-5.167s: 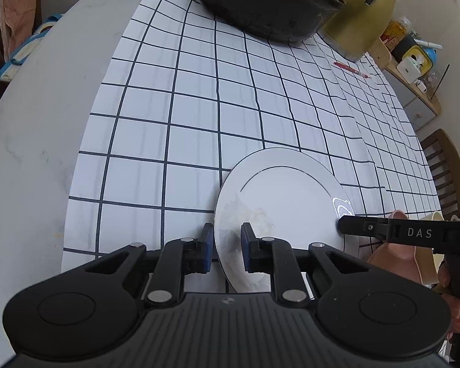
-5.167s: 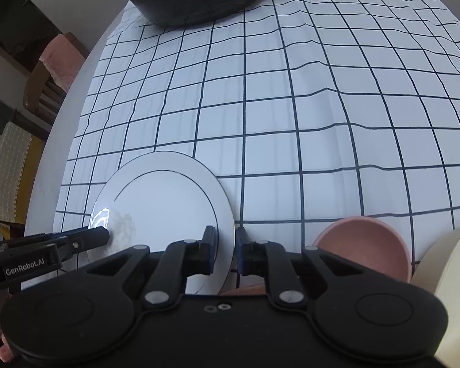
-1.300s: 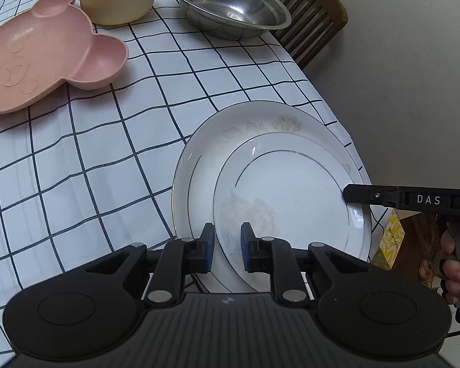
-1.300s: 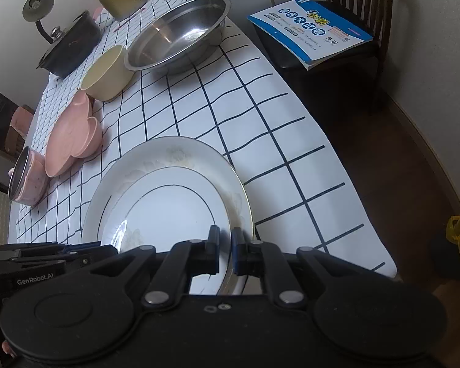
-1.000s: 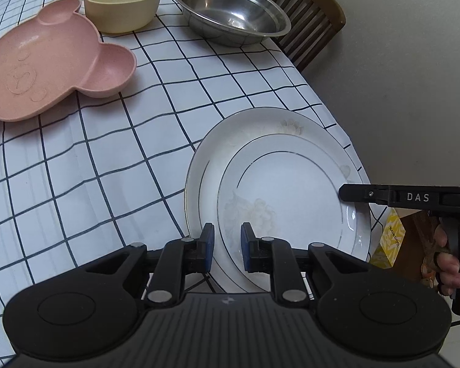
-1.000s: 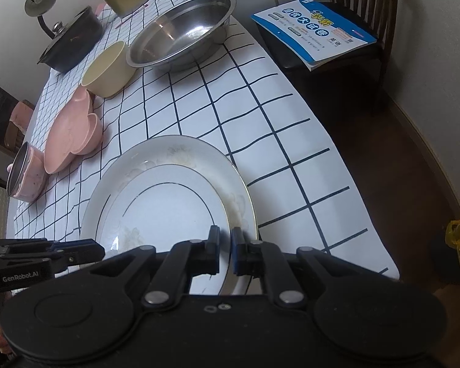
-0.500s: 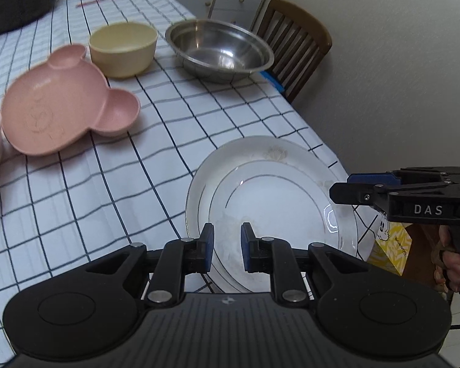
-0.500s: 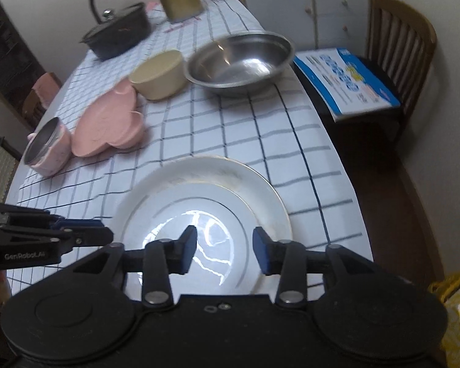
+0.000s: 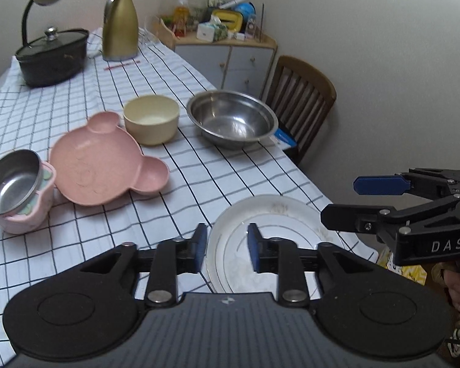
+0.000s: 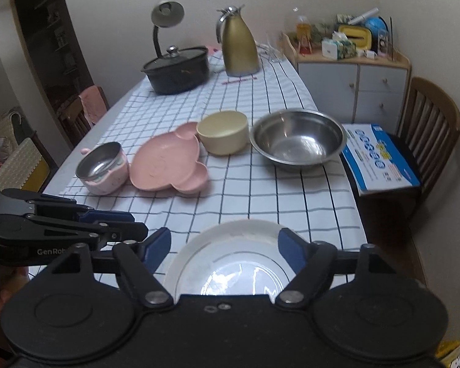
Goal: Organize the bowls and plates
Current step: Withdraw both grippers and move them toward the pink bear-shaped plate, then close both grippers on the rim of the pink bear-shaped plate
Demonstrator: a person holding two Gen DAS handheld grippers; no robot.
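My left claw (image 9: pixel 224 247) stood parted a moderate way, its blue pads (image 9: pixel 201 242) gripping nothing, hanging over the near edge of the stacked plates. My right claw (image 10: pixel 224 250) was spread wide and empty too, its pads either side of those plates without touching them. The small white plate (image 10: pixel 230 271) lay on the large white plate (image 9: pixel 279 211), both flat on the checked tablecloth (image 9: pixel 199 178) at the table's near right corner.

Farther along sat the pink bear-shaped plate (image 9: pixel 98 168), and just left of it the pink cup (image 9: pixel 24 214) with a steel bowl (image 9: pixel 9 181) nested inside. Behind the bear plate's ear stood the cream bowl (image 9: pixel 151 119), upright, close to it; whether they touched I could not tell. To the right of that was the big steel bowl (image 9: pixel 231 119), near the table's edge.

At the far end were the black lidded pot (image 10: pixel 176 69), the gold jug (image 10: pixel 239 46), a red pen (image 10: pixel 239 81) before the jug, and a desk lamp (image 10: pixel 165 15). A wooden chair (image 10: pixel 432 122) held a blue booklet (image 10: pixel 380 158) beside the table.
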